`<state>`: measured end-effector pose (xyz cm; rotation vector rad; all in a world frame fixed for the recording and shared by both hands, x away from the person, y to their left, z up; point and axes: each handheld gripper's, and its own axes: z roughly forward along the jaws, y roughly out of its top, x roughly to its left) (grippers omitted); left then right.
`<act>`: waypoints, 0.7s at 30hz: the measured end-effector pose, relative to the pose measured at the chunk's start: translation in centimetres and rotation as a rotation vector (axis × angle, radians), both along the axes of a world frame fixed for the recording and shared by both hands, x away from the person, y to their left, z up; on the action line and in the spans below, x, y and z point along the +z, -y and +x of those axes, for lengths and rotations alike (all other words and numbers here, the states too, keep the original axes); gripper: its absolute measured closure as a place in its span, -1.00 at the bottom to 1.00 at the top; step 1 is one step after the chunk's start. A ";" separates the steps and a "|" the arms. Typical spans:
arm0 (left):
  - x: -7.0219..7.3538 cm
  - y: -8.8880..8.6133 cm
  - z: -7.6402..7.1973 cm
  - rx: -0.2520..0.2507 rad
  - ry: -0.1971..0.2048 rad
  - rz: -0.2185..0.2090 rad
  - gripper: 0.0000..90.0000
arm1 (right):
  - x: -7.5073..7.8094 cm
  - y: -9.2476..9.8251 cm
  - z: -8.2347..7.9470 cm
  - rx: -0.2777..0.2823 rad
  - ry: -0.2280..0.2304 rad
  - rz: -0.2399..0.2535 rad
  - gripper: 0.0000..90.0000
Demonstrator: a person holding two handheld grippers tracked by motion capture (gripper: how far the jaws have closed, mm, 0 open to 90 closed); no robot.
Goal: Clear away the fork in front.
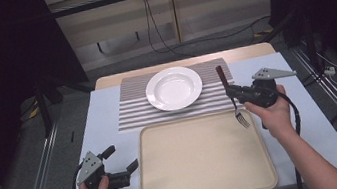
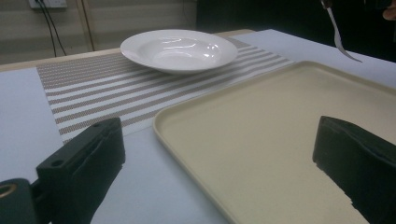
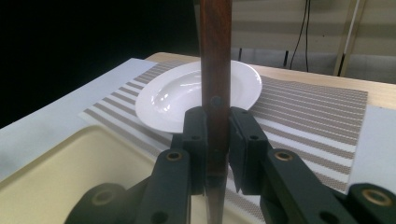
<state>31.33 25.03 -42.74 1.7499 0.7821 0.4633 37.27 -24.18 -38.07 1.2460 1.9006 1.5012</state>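
Tabletop (image 1: 104,119) surface is pale blue-white, with a wooden edge showing along its far side. Nearest the person lies a large cream tray (image 1: 204,157), rectangular with rounded corners and a raised rim; nothing lies in it. Beyond the tray, touching or just beside its far rim, a striped grey-and-white placemat (image 1: 134,112) is spread flat. A white deep plate (image 1: 174,88) stands upright on the far part of the placemat, and its bowl holds nothing.

Left tool (image 1: 119,168) rests low at the near left of the tabletop, just beside the tray's left rim. In the left gripper view its jaws stand wide apart with nothing between them, one over the bare tabletop and one over the tray.

Right tool (image 1: 234,96) is held above the tray's far right corner, just beside the placemat's right edge. Its jaws are clamped on the dark wooden handle of a fork (image 1: 230,96), as the right gripper view shows plainly. The fork hangs nearly upright, handle up and metal tines down, clear of the tray surface. The plate lies to the left of the fork, with no object between them.

Cables run along the floor and wall beyond the tabletop.
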 end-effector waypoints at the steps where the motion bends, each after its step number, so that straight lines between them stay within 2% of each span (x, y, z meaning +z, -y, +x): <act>1: 0.1 0.1 0.0 0.002 0.002 0.011 -0.94 | 0.0 0.0 0.0 0.000 0.000 0.000 0.73; 5: 0.4 0.9 0.1 -0.009 0.009 0.041 -0.94 | -0.9 -0.6 -1.7 0.009 0.010 0.039 0.73; 6: 0.5 1.0 0.1 -0.014 0.006 0.035 -0.95 | -1.2 -1.0 -2.5 0.010 0.023 0.051 0.73; 10: 0.7 1.7 0.0 -0.038 0.012 0.032 -0.95 | -1.7 -1.8 -3.5 0.029 0.043 0.063 0.73; 13: 1.0 2.0 0.1 -0.047 0.014 0.019 -0.95 | -1.5 -2.1 -3.9 0.037 0.066 0.065 0.73; 15: 1.1 2.2 0.2 -0.047 0.013 -0.001 -0.95 | -1.4 -2.3 -4.1 0.044 0.065 0.102 0.73; 21: 1.9 3.0 0.5 -0.040 0.014 -0.020 -0.95 | -1.9 -3.4 -4.2 0.067 0.073 0.080 0.73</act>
